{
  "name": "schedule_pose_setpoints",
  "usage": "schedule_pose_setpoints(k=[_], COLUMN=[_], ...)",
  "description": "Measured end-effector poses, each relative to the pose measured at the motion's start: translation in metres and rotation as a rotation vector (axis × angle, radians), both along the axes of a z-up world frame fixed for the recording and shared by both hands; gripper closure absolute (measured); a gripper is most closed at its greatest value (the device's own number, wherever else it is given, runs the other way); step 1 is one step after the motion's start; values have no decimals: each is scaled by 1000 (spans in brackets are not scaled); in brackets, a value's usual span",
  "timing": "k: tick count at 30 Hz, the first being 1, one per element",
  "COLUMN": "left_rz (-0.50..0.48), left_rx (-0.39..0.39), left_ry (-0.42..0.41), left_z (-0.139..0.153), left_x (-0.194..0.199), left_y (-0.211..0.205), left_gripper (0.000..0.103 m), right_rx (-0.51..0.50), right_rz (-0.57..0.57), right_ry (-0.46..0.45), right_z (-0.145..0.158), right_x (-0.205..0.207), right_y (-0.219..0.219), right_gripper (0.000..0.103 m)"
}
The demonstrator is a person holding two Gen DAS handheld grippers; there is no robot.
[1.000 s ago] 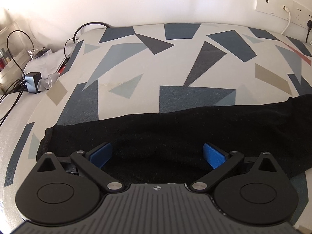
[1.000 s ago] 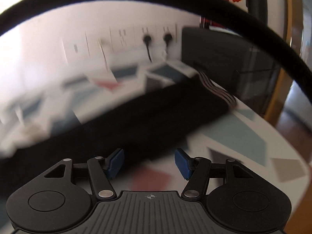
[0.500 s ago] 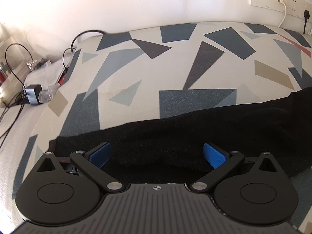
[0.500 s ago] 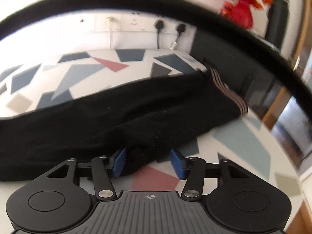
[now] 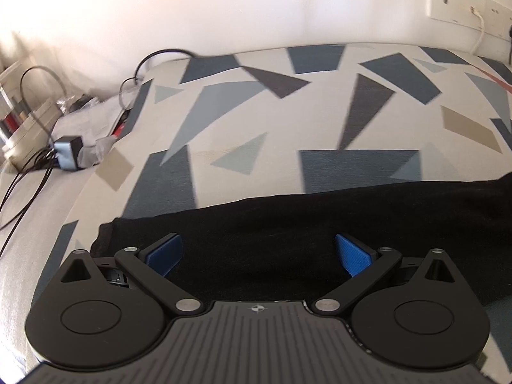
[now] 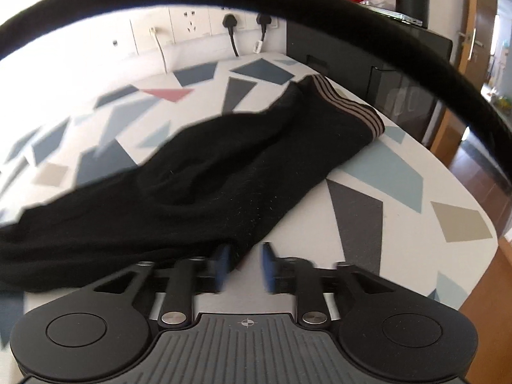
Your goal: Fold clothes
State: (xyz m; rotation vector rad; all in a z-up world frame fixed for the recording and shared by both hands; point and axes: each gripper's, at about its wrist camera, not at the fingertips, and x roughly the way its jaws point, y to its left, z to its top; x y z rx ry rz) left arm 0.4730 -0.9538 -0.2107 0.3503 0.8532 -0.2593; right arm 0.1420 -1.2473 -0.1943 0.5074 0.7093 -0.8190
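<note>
The black garment lay stretched across the patterned tabletop. The left gripper hovered over one end, jaws spread wide, nothing between them. The right gripper was closing; the garment's near edge appeared to lie between its pads, though blur obscured contact.

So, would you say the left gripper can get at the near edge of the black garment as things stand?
Probably yes: the left gripper hangs open directly over the black garment on the patterned cover, and nothing lies between its pads and the fabric.
</note>
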Motion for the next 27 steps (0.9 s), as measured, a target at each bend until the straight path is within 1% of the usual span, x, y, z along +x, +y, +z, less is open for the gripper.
schedule_pose_setpoints(k=[1, 2, 3, 4, 8, 9, 10, 11, 12, 13, 14, 15, 16, 17, 18, 19, 21, 24, 26, 27], left_rz=[11, 22, 33, 41, 73, 81, 86, 86, 86, 82, 76, 71, 68, 65, 64, 65, 72, 88, 97, 101], left_rx=[-5, -11, -16, -17, -12, -6, 3, 14, 24, 34, 43, 52, 59, 66, 70, 72, 70, 54, 42, 35], left_ry=[0, 1, 1, 1, -8, -12, -17, -21, -25, -29, -32, -35, -37, -39, -39, -38, -36, -34, -35, -35], left_z=[0, 0, 0, 0, 0, 0, 0, 0, 1, 1, 1, 1, 1, 1, 1, 2, 2, 1, 1, 0], left_x=[1, 2, 2, 2, 0, -1, -2, -3, -3, -4, -4, -4, -5, -5, -5, -5, -4, -5, -5, -6], left_y=[5, 9, 14, 15, 17, 15, 14, 12, 11, 10, 8, 8, 7, 6, 5, 5, 4, 6, 7, 8], left_gripper=[0, 0, 0, 0, 0, 0, 0, 0, 0, 0, 0, 0, 0, 0, 0, 0, 0, 0, 0, 0], right_rx=[4, 9, 15, 21, 47, 106, 167, 215, 237, 256, 241, 238, 236, 234, 257, 283, 184, 43, 56, 83], right_rz=[-6, -12, -57, -107, -305, -391, -477, -558, -606, -649, -661, -666, -669, -673, -680, -686, -707, -725, -760, -758], right_ry=[-73, -150, -171, -187, -249, -311, -376, -419, -441, -461, -476, -476, -474, -473, -484, -497, -469, -396, -314, -274], right_z=[7, 15, 16, 16, 16, 10, 2, -6, -12, -17, -20, -21, -22, -23, -24, -25, -10, 6, 4, -1], right_x=[-6, -12, -14, -16, -22, -27, -33, -37, -38, -38, -36, -32, -29, -25, -24, -23, -27, -42, -53, -56], right_y=[-4, -8, -19, -31, -76, -93, -110, -125, -137, -149, -157, -162, -168, -174, -176, -179, -173, -152, -143, -142], right_gripper=[65, 59, 46, 42, 43, 43, 46, 48, 52, 58, 60, 62, 67, 76, 97, 99, 99, 99, 97, 90])
